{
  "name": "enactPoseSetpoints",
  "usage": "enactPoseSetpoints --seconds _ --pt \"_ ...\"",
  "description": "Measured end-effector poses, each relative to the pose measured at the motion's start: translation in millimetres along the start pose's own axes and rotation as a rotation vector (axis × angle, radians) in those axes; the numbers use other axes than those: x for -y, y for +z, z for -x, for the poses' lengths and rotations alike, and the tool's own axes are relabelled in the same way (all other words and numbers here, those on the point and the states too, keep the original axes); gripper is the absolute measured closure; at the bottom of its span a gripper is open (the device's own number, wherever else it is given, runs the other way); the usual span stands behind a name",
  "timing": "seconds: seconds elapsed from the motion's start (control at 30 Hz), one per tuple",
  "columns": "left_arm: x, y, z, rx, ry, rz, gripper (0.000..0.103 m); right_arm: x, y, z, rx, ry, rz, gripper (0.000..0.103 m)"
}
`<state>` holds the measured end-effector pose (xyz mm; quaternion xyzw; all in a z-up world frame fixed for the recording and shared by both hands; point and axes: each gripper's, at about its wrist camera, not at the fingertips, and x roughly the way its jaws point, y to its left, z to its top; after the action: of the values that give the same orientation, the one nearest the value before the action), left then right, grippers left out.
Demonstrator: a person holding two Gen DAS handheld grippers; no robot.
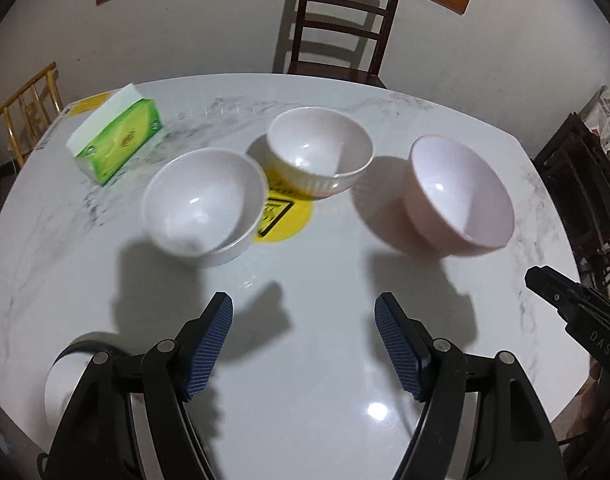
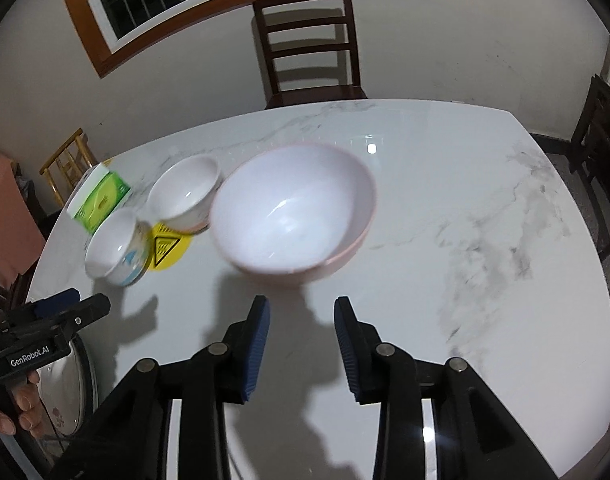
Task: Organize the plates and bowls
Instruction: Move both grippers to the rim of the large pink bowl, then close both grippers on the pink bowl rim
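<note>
Three bowls stand on the marble table [image 1: 305,360], none of them held or stacked; from the left wrist view the white bowl [image 1: 203,206] lies at eleven o'clock of the left gripper [image 1: 303,344], the ribbed bowl [image 1: 319,150] at twelve, its near side over a yellow sticker [image 1: 283,218], and the pink bowl [image 1: 461,196] at one o'clock, well apart from the ribbed one. The left gripper's jaws stand wide apart over bare table with nothing between them; the right gripper [image 2: 302,346] has its jaws narrowly apart, also empty, with the pink bowl just beyond at twelve o'clock. The step in hand looks like reaching for a bowl to nest it; the right jaws seem too narrow for anything but the pink bowl's rim, so one pad should go inside the near wall and one outside, then close firmly; the glossy wall may slip, so lift level. A plate [image 2: 65,392] shows at eight o'clock in the right view, partly hidden by the left gripper.
</note>
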<state>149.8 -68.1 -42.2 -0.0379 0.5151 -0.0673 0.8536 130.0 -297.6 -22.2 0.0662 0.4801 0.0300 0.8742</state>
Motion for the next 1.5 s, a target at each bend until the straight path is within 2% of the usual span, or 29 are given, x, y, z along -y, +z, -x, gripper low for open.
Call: enactPoseSetpoints --seconds 0.4,0.57,0.77,1.0,1.07,1.2,1.33,1.43,1.5 --pt "46.7 50.2 -26.6 -0.057 -0.029 0.012 0.031 41.1 61.6 -35.0 -0.088 -0.040 -0.051 0.067" --pt "58.4 68.1 -43.8 -0.073 -0.052 0.049 0.031 48.4 73.2 -59.0 -0.137 -0.067 -0.064 0.067" --pt "70.6 79.6 -74.0 -0.100 -0.021 0.053 0.032 55.1 74.3 -81.9 -0.168 -0.077 -0.087 0.067" --pt "76.6 81.6 -98.3 -0.149 -0.026 0.046 0.043 54.1 73.6 -97.1 -0.181 -0.066 -0.075 0.067" --pt "77.0 81.1 -102.4 -0.157 -0.030 0.046 0.054 53.8 72.9 -102.0 -0.185 -0.067 -0.073 0.067" --pt "75.8 78.6 -110.3 -0.180 -0.051 0.065 0.065 54.3 69.8 -110.2 -0.196 -0.062 -0.080 0.067" --pt "75.5 79.2 -112.7 -0.179 -0.079 0.071 0.073 55.9 67.8 -113.7 -0.192 -0.044 -0.085 0.079" --pt "78.9 79.1 -111.1 -0.178 -0.107 0.057 0.084 52.0 65.8 -112.6 -0.188 -0.034 -0.085 0.089" --pt "80.7 77.7 -109.9 -0.181 -0.117 0.057 0.089 49.3 64.9 -112.2 -0.188 -0.033 -0.081 0.091"
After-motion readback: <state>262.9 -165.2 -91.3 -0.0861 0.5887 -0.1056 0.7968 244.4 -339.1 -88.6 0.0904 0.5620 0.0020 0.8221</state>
